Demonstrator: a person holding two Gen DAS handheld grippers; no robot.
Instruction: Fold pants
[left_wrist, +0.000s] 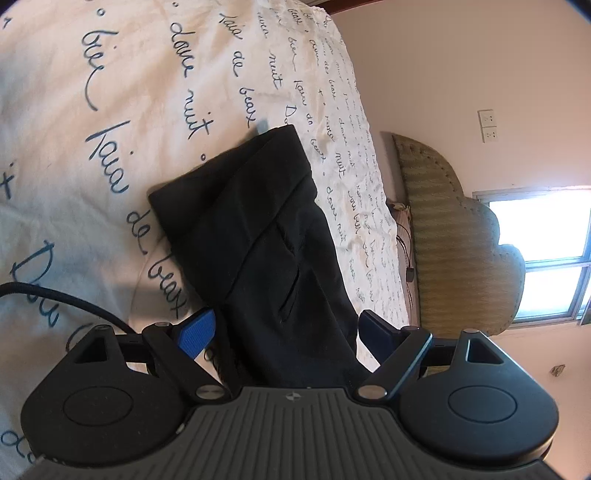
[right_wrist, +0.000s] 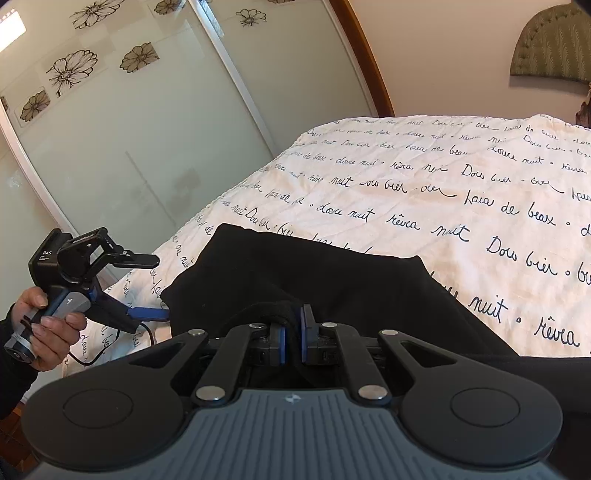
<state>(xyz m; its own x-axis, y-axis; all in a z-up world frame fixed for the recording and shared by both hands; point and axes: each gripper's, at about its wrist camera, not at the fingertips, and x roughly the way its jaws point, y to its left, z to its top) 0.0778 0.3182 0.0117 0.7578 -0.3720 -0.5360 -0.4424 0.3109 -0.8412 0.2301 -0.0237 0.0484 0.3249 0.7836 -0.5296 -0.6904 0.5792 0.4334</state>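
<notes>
Black pants (left_wrist: 258, 229) lie partly folded on a white bed cover with blue script (left_wrist: 110, 110). In the left wrist view my left gripper (left_wrist: 286, 332) is open, its blue fingers (left_wrist: 197, 330) on either side of the pants' near end. In the right wrist view the pants (right_wrist: 314, 273) spread across the bed cover (right_wrist: 443, 192). My right gripper (right_wrist: 293, 338) is shut on a bunched edge of the pants. The left gripper also shows in the right wrist view (right_wrist: 159, 288), open at the pants' left edge, held by a hand.
A padded olive headboard (left_wrist: 443, 229) and a window (left_wrist: 543, 254) stand past the bed's end. Sliding wardrobe doors with flower prints (right_wrist: 110, 129) run along the bed's left side. A black cable (left_wrist: 55, 295) trails from the left gripper over the cover.
</notes>
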